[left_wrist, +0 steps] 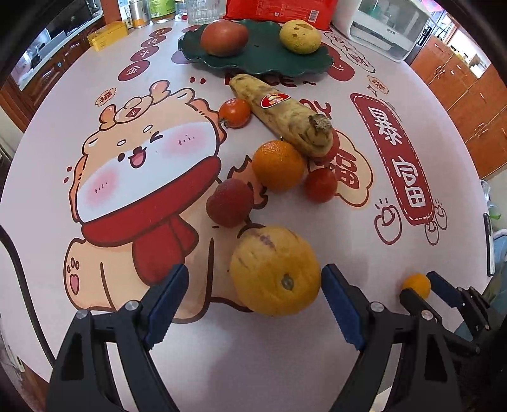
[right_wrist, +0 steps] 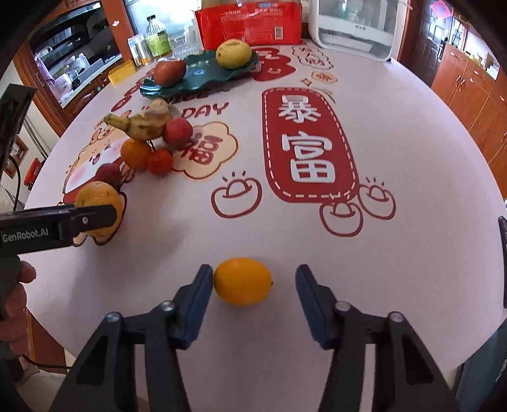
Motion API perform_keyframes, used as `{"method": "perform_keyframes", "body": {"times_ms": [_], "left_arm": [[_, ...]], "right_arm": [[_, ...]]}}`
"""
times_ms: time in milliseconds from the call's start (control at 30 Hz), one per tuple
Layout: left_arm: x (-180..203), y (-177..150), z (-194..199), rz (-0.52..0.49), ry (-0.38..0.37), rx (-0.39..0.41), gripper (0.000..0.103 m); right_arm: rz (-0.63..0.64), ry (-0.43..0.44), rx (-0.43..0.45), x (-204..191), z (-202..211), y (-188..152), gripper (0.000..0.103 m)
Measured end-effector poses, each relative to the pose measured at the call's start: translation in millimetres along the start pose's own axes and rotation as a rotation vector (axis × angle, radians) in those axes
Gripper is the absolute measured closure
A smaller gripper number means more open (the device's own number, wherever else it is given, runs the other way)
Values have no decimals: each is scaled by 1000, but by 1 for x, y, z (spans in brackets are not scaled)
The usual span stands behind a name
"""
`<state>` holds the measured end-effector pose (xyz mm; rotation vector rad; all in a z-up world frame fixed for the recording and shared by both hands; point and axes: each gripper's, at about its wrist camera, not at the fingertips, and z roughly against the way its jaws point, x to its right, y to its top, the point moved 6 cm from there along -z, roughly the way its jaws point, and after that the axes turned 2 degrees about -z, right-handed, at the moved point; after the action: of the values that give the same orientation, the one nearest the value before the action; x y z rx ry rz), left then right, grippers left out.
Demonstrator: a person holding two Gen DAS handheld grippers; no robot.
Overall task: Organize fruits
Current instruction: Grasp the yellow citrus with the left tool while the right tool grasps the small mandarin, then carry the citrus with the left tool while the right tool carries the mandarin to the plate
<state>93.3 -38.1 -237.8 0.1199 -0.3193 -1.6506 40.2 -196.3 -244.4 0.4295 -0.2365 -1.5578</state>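
Note:
My left gripper [left_wrist: 253,301] is open around a large yellow fruit [left_wrist: 275,270] on the table; its right pad [left_wrist: 340,304] touches or nearly touches the fruit. My right gripper [right_wrist: 253,294] is open around a small lemon [right_wrist: 242,280], its left pad [right_wrist: 199,301] against it. Beyond lie a red strawberry-like fruit [left_wrist: 229,202], an orange [left_wrist: 279,164], tomatoes [left_wrist: 320,184] [left_wrist: 234,112] and a spotted banana [left_wrist: 285,115]. A dark green plate [left_wrist: 253,61] holds a red-brown fruit [left_wrist: 224,37] and a yellow pear-like fruit [left_wrist: 299,36].
The round table [right_wrist: 396,142] has a cartoon cloth. At its far edge stand a red bag [right_wrist: 248,23], bottles [right_wrist: 156,38], a yellow box [left_wrist: 107,35] and a white appliance [right_wrist: 355,27]. Wooden cabinets [left_wrist: 469,95] stand to the right. The right gripper shows in the left wrist view [left_wrist: 424,290].

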Motion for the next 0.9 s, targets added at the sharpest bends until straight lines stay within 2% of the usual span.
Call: {"method": "perform_keyframes", "body": {"times_ms": [33,100,167,233,700,900], "left_arm": [[1,0,-2,-1,-3,-4,19],[2,1,-4,0,-4,-9,26],[3,0,-6,4,-28,-14,41],[6,1,-8,3,-39,-18,50],[2,-5,-5,2,-42,-27,52],[-2,-4,13,-14,-23,14,52]], "right_arm": [[2,0,-3,0,-1,-1,55],[8,1,-12,0,-3,-2,59],[24,-8,-13,-2,-4,-3,65],[41,-17,-13,-4,-4,-3,65],[64,-24,-22,-7,-5,-2,66],[85,-13,-16,-17,3,1,66]]}}
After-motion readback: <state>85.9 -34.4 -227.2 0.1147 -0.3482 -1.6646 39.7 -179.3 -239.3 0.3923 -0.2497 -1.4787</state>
